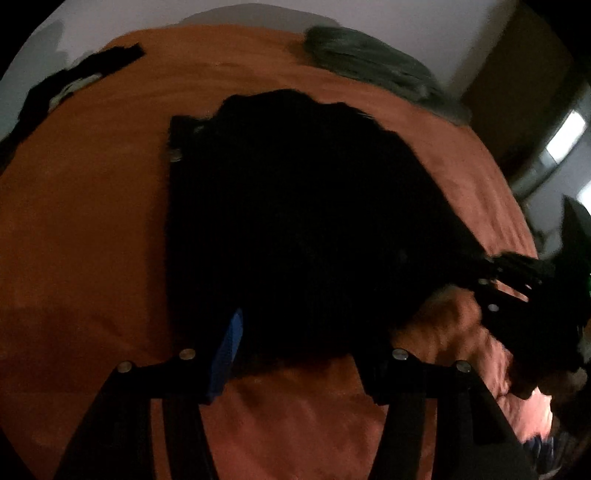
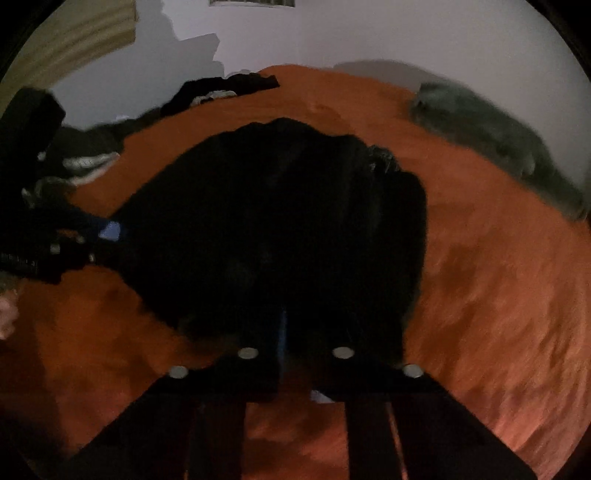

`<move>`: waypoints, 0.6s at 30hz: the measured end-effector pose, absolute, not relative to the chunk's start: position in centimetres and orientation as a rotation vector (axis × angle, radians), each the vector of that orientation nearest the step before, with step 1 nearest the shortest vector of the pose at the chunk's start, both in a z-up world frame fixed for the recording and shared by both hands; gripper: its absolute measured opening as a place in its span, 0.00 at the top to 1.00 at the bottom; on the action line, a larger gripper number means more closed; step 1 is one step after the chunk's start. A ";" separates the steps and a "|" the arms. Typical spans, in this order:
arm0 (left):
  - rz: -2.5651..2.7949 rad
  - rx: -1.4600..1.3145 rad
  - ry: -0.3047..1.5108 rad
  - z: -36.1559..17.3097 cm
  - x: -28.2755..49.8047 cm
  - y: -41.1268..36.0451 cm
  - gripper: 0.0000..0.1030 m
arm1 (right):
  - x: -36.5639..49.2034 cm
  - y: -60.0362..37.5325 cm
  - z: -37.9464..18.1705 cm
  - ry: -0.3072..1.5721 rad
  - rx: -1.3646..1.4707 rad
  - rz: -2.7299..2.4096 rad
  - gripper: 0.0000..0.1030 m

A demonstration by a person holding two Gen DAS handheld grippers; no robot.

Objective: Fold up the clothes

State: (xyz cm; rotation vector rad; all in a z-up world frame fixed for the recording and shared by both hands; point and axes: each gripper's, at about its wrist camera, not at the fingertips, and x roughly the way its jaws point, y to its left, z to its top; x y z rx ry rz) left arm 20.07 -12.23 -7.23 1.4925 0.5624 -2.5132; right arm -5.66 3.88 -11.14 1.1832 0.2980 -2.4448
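Note:
A black garment (image 1: 295, 221) lies spread on an orange bed cover (image 1: 81, 240). My left gripper (image 1: 299, 332) is open, its fingers wide apart at the garment's near edge, a blue pad (image 1: 231, 347) showing on the left finger. The right gripper shows at the right of the left wrist view (image 1: 517, 280), at the garment's corner. In the right wrist view the same black garment (image 2: 280, 221) fills the middle, and my right gripper (image 2: 284, 332) has its fingers close together on the garment's near edge. The left gripper (image 2: 74, 240) shows at the left, by the garment's side.
A grey folded cloth (image 1: 380, 66) lies at the bed's far right, also in the right wrist view (image 2: 498, 144). A heap of dark and pale clothes (image 2: 147, 122) lies along the bed's far left, by a white wall (image 2: 369, 33). Orange cover (image 2: 498, 295) extends right.

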 end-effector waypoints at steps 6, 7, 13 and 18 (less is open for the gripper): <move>-2.384 1.476 0.834 -10.3 22.9 -18.3 0.43 | -8.9 7.6 -13.9 0.111 1.311 -2.413 1.00; -2.398 1.484 0.814 -10.0 23.0 -18.3 0.43 | -8.9 7.5 -13.7 0.098 1.307 -2.410 1.00; -2.398 1.446 0.813 -6.4 24.7 -17.5 0.44 | -8.1 8.0 -10.6 -0.156 1.292 -2.373 0.83; -2.405 1.427 1.114 -6.4 25.2 -14.2 0.40 | -6.5 5.9 -10.9 -0.554 1.309 -2.097 0.76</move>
